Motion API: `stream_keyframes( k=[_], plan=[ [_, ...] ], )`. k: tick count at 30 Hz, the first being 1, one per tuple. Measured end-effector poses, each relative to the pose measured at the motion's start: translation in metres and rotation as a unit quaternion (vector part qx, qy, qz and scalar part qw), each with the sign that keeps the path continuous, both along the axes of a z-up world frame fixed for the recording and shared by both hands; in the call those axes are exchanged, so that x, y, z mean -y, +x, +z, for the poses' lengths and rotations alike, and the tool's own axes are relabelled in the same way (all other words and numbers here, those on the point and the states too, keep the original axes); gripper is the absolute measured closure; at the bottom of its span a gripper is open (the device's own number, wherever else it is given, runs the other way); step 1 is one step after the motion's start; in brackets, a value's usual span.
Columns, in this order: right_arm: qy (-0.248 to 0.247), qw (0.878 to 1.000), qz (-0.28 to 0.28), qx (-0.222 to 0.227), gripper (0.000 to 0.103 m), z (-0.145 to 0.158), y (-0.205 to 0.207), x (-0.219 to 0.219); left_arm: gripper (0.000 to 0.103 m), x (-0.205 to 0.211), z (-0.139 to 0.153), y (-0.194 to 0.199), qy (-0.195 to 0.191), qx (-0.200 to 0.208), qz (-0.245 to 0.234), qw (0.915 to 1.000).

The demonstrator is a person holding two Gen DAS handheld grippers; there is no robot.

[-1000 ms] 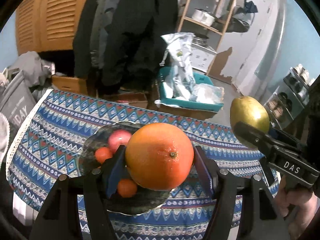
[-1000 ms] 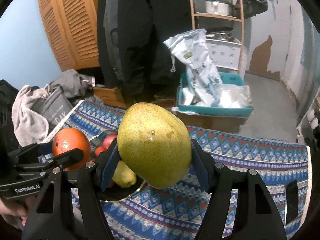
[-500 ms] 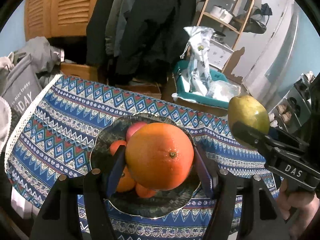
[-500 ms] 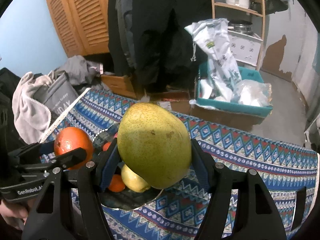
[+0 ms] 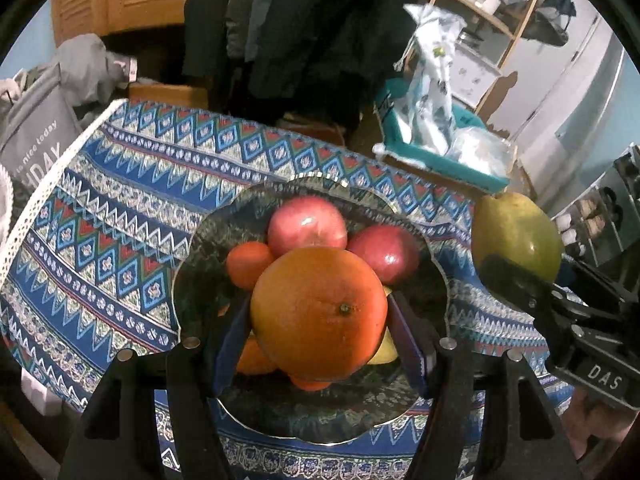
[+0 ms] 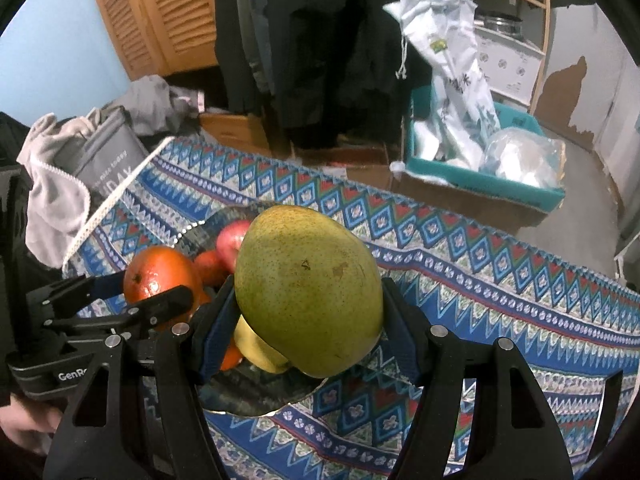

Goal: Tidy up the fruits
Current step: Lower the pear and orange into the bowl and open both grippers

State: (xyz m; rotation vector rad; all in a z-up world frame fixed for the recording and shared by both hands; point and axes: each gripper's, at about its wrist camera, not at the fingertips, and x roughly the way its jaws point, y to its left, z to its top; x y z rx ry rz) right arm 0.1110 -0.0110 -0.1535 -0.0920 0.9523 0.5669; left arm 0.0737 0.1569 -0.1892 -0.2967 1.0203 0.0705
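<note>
Left hand-held gripper (image 5: 320, 320): black frame, blue pads, pinching a large orange (image 5: 320, 312) by its flanks; peel dimpled and glossy, stem scar facing the camera. The orange hangs directly above the plate.

Right hand-held gripper (image 6: 308, 308): same black build, blue pads clamped on a large green-yellow pear (image 6: 308, 288); skin matte, finely speckled, with a small brown blemish. The pear sits over the plate's near right rim as the right wrist view shows it; in the left wrist view it hangs to the right of the plate, beyond its edge.

Plate (image 5: 200, 248): dark, shiny, scalloped rim with a pale edge, lying flat on the surface. Contents:
- two red apples (image 5: 306, 220), smooth and waxy, at the far side, touching each other;
- small tangerines (image 5: 248, 264), one just left of the apples, others partly hidden under the held orange;
- one yellow fruit (image 6: 256, 348), smooth, kind unclear, mostly hidden behind the pear.

Surface: covered by a woven cloth (image 5: 100, 220) in blue, red and white zigzag and diamond bands, with a white lace trim on its left edge.
</note>
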Motion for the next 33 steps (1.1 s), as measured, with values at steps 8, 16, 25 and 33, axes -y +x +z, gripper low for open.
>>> stream_keyframes(
  k=[8, 16, 25, 33],
  plan=[
    [-0.001, 1.000, 0.004, -0.015, 0.035, -0.010, 0.004, -0.005, 0.034, 0.000, -0.029, 0.006, -0.010, -0.060, 0.005, 0.9981],
    [0.002, 1.000, 0.010, -0.023, 0.035, -0.014, 0.006, -0.010, 0.018, -0.011, -0.009, -0.004, -0.014, -0.021, 0.022, 0.9995],
    [-0.005, 0.999, 0.028, -0.040, 0.035, -0.026, 0.006, -0.025, 0.018, -0.025, 0.002, -0.019, 0.010, -0.025, 0.040, 0.9988],
    [-0.028, 0.996, 0.047, -0.064, 0.035, -0.049, 0.003, -0.041, 0.018, -0.034, 0.004, -0.028, 0.017, -0.026, 0.051, 0.9982]
  ],
)
